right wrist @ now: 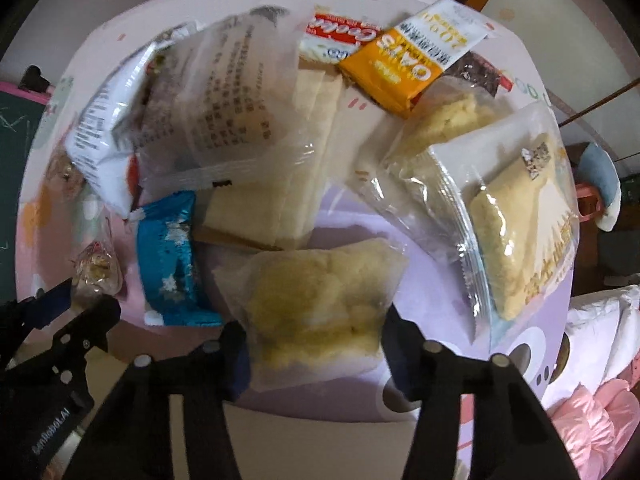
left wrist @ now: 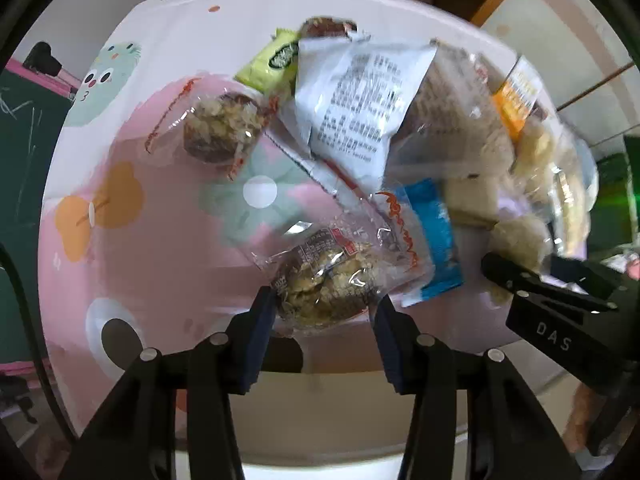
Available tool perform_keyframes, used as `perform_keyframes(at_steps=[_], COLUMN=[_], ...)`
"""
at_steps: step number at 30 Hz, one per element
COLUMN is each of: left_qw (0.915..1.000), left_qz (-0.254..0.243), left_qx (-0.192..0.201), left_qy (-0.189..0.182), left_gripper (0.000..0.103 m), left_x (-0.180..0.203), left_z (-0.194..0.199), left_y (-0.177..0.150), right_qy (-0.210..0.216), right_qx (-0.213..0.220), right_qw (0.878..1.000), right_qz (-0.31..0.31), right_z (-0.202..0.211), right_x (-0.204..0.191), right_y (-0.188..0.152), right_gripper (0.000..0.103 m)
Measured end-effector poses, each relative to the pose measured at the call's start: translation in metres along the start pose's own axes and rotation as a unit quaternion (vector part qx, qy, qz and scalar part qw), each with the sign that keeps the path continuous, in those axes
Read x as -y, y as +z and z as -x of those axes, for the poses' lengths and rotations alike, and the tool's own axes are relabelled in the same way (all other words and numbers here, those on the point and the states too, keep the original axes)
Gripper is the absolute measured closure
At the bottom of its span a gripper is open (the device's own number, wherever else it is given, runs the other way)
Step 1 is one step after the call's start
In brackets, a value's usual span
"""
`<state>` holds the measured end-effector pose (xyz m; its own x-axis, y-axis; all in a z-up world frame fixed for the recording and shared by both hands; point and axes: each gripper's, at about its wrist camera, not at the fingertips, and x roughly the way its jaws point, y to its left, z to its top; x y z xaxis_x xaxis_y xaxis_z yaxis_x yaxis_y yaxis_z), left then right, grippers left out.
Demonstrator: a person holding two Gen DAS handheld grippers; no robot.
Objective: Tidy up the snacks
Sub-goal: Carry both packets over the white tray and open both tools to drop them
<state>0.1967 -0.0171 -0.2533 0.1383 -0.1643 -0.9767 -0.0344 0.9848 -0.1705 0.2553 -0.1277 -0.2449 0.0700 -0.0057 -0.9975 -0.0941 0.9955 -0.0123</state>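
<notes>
A pile of wrapped snacks lies on a round table with a pink cartoon cloth [left wrist: 160, 216]. My left gripper [left wrist: 325, 304] is open, its fingers on either side of a clear-wrapped brown oat ball [left wrist: 326, 280]. A second oat ball [left wrist: 220, 128] lies farther back. My right gripper [right wrist: 314, 332] is open around a clear packet of pale yellow puffed snack [right wrist: 316, 300]. A blue packet [right wrist: 170, 256] lies between the two grippers. The right gripper also shows in the left wrist view [left wrist: 548, 280], the left gripper in the right wrist view [right wrist: 86, 300].
A white printed bag [left wrist: 352, 100], a green bar [left wrist: 272, 64], an orange oats packet [right wrist: 404, 64], a red and white cracker packet [right wrist: 340, 36] and clear rice-cake packets [right wrist: 516, 224] crowd the table. Wooden furniture stands behind. Pink bedding [right wrist: 596, 412] lies at the right.
</notes>
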Motion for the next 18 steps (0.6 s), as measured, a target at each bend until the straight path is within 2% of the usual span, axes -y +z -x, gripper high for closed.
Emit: perform_keyframes(at_steps=[5,9,12,14,15,18], left_qw=[0.9984,0.9938,0.9869,0.98,0.9749,0.9643], left_qz=[-0.004,-0.016,-0.036,-0.054,-0.066,-0.091], left_qx=[0.056,0.108,0.154,0.188,0.21,0.246], left_qy=[-0.011,-0.023,-0.032,-0.036,-0.036,-0.035], left_gripper=[0.057,0.057,0.057,0.057,0.057,0.056], left_x=[0.004,0.001,-0.005,-0.001,0.004,0.009], left_z=[0.04,0.086,0.131,0.164,0.183,0.215], left_y=[-0.003,-0.007,-0.017,-0.036,-0.05,-0.083], right_qy=[0.057,0.09,0.11,0.111,0.112,0.111], right_qx=[0.046,0.118,0.18,0.22,0.25,0.302], right_qw=[0.996,0.986,0.976,0.968,0.961,0.947], right_qz=[-0.046,-0.07,-0.059,-0.049,-0.038,-0.014], right_z=[0.03,0.085,0.134,0.161,0.182,0.223], right_x=[0.016,0.026,0.029,0.036,0.033,0.033], right_y=[-0.009,-0.022,-0.047,-0.066,-0.085,-0.131], right_gripper=[0.053,0.053,0.053,0.052,0.052,0.052])
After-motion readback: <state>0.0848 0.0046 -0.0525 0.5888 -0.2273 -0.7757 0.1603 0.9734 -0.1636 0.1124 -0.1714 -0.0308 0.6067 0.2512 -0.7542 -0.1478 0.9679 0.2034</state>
